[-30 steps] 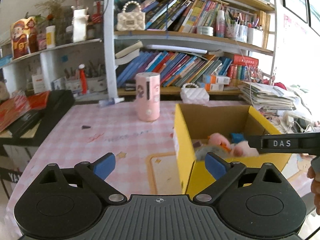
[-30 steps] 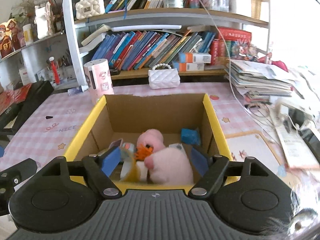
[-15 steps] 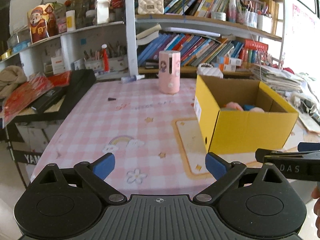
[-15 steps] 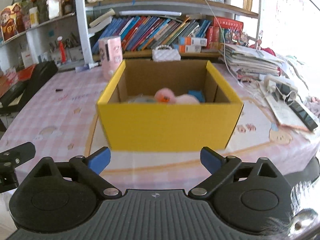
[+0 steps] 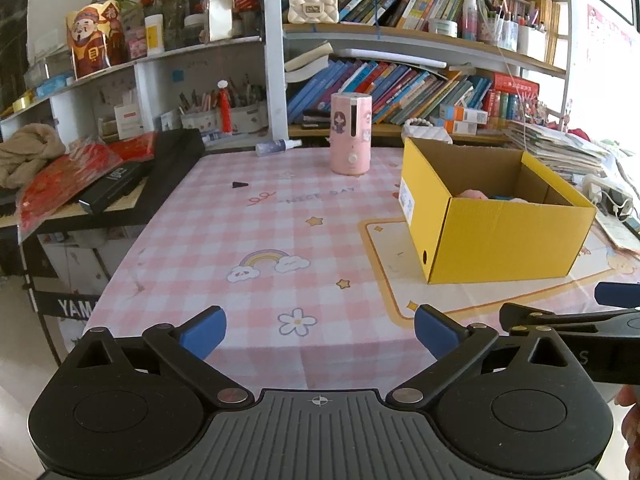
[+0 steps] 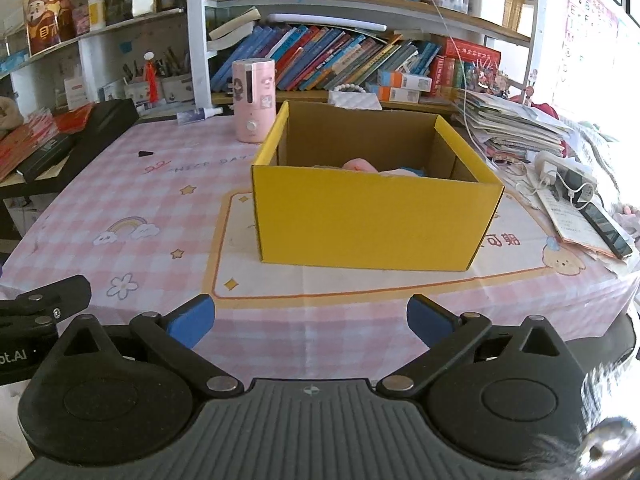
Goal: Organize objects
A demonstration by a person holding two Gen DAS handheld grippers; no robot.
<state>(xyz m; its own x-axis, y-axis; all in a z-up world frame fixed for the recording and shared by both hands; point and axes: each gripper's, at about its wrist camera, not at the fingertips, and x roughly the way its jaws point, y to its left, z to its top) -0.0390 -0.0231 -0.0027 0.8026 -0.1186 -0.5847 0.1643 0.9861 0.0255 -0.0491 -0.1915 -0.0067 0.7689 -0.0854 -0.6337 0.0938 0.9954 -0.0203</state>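
Both our claws, left gripper (image 5: 320, 330) and right gripper (image 6: 307, 318), gape wide and empty at the table's near edge. Beyond, the yellow box (image 6: 372, 216) holds the pink plush (image 6: 360, 165); organizing looks nearly finished.

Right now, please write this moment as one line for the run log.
left gripper: open, empty | right gripper: open, empty | yellow cardboard box: on pink checked tablecloth, pink soft toy inside | phase: both grippers clear of box
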